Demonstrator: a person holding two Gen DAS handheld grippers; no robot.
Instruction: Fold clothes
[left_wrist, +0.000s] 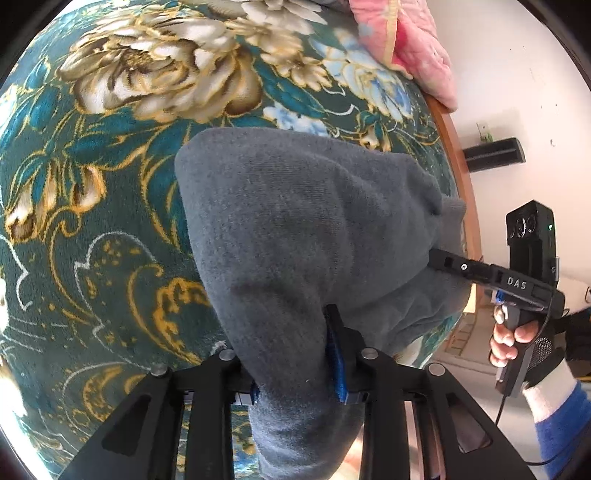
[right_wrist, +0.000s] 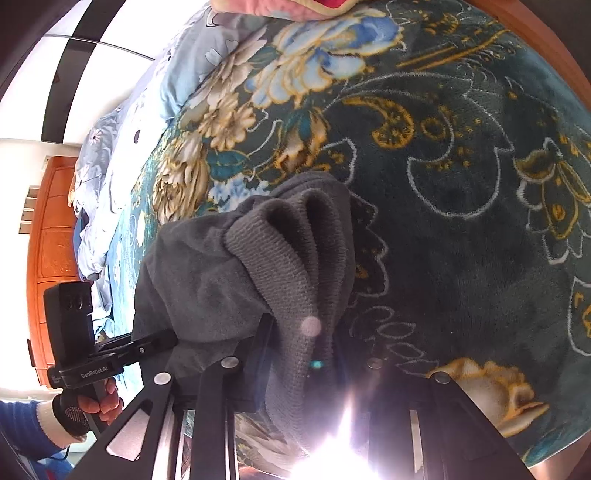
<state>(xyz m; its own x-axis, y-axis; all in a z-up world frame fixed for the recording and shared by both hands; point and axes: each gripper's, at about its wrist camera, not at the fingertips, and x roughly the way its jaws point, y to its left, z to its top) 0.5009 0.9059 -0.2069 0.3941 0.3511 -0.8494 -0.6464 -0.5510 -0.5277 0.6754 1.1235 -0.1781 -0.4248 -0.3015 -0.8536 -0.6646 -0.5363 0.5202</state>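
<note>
Both grippers, the left (left_wrist: 295, 354) and the right (right_wrist: 299, 354), are clamped on a grey garment (left_wrist: 306, 229) held over the bed's (left_wrist: 92, 240) right edge, soft, thick and limp, likely best pinched at the ribbed hem (right_wrist: 291, 266) or corners.

Strong daylight fills both views, with heavy fisheye bending that curves the floral blanket (left_wrist: 110, 184) into a dome and leaves black corners around each round picture. In the left wrist view the far right wall (left_wrist: 517, 74) is washed pale, nearly overexposed, while the grey garment (left_wrist: 295, 229) is evenly lit with soft shadowing in its folds. In the right wrist view a white burst of glare (right_wrist: 343, 443) blows out the near bottom centre, throwing a pale flare spot (right_wrist: 311, 326) onto the ribbed cloth. The far left window area (right_wrist: 29, 122) is blown white. Focus is fairly sharp centrally, softer at the rims.
</note>
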